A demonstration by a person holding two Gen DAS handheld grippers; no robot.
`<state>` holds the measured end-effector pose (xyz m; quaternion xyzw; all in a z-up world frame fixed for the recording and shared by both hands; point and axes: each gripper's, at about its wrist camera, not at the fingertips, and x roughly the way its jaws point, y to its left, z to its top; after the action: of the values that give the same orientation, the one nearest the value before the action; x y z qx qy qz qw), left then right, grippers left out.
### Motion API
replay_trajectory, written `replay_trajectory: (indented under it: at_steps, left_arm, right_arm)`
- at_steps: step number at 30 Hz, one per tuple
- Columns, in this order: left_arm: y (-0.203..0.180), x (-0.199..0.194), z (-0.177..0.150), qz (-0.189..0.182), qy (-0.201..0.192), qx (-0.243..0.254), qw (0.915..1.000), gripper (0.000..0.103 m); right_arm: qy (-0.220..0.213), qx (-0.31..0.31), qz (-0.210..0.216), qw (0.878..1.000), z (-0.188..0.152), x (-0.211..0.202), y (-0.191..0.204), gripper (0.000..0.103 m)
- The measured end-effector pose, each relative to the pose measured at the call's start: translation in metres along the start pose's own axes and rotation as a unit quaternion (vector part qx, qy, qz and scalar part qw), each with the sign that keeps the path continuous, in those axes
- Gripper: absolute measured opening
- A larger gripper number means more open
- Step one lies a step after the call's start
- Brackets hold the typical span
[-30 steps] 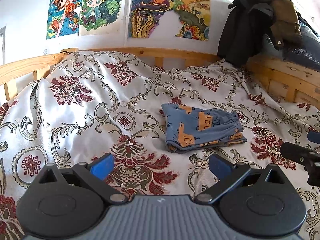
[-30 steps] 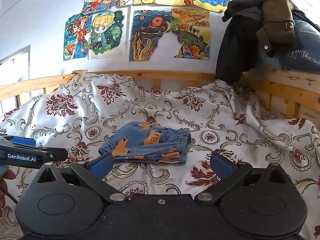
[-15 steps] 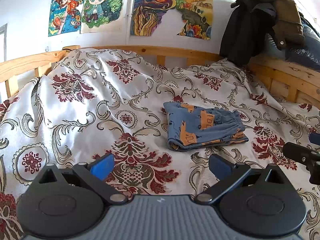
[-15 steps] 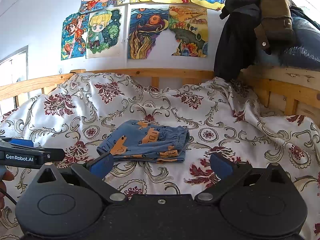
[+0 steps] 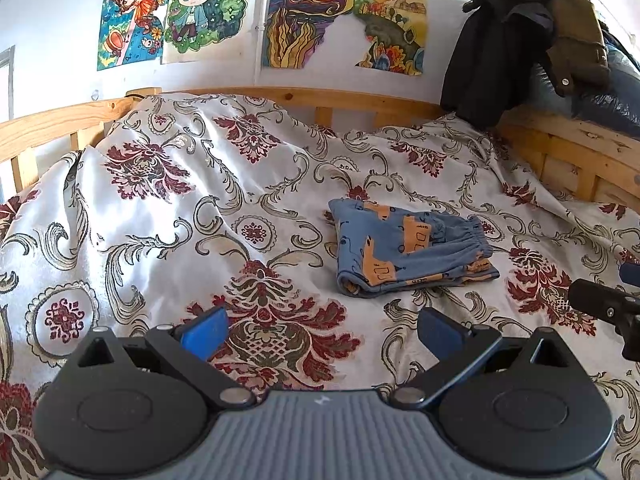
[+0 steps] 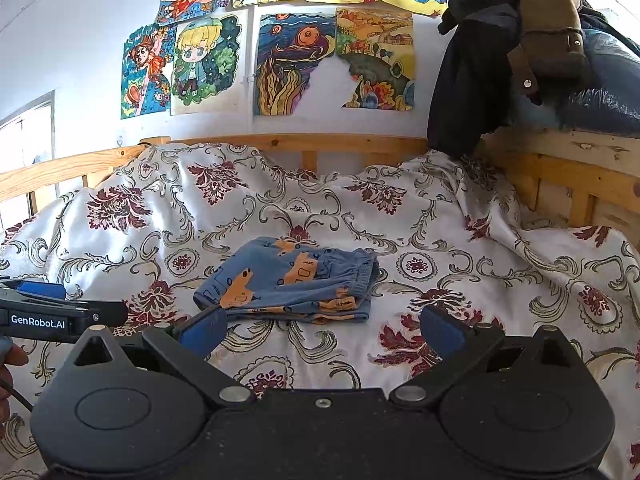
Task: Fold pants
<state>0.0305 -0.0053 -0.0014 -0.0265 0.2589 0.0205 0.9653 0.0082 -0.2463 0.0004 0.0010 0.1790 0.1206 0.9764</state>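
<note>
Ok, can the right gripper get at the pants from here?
Probably yes: the right gripper is open, the pants lie folded just ahead on the bedspread, nothing between.

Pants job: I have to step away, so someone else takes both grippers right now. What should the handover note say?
Left gripper: open, empty, held short of the pants.
Right gripper: open, empty, also short of them.
Pants: a compact folded bundle on the bedspread, waistband to the right, touched by neither gripper.
Done: the folding appears complete.
Left: probably nothing beyond checking that the bundle looks tidy; some orange-printed edges show along its near side.
</note>
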Motion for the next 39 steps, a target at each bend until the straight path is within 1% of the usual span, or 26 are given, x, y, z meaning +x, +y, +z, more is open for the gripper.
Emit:
replay_trajectory:
  at_steps: [23,24,27,28,34,39]
  left_arm:
    - [-0.0006,0.0006,-0.0027,-0.001,0.004,0.000,1.0000,0.103]
    - [-0.0010,0.0007,-0.0026,0.002,0.005,0.002,1.0000,0.103]
    - [-0.0036,-0.0013,-0.0020,0.029,0.001,0.013,0.9995,0.103]
    - [-0.0045,-0.0015,-0.0017,0.033,0.001,0.019,0.9993,0.103]
    - [-0.0046,-0.0023,-0.0008,0.019,0.005,0.020,0.9996,0.103]
    - [-0.0044,-0.0018,0.0000,0.016,0.008,0.021,0.9996,0.103]
  right_arm:
    - [0.002,0.001,0.000,1.000,-0.0007,0.0005,0.0013,0.102]
    - [0.003,0.001,0.000,1.000,-0.0009,0.0004,0.0013,0.102]
    - [0.003,0.001,0.000,1.000,-0.0014,0.0002,0.0014,0.102]
    - [0.003,0.001,0.000,1.000,-0.0003,0.0005,0.0011,0.102]
    - [0.004,0.000,0.000,1.000,-0.0026,0.0008,0.0030,0.102]
    - [0.004,0.000,0.000,1.000,-0.0022,0.0005,0.0026,0.102]
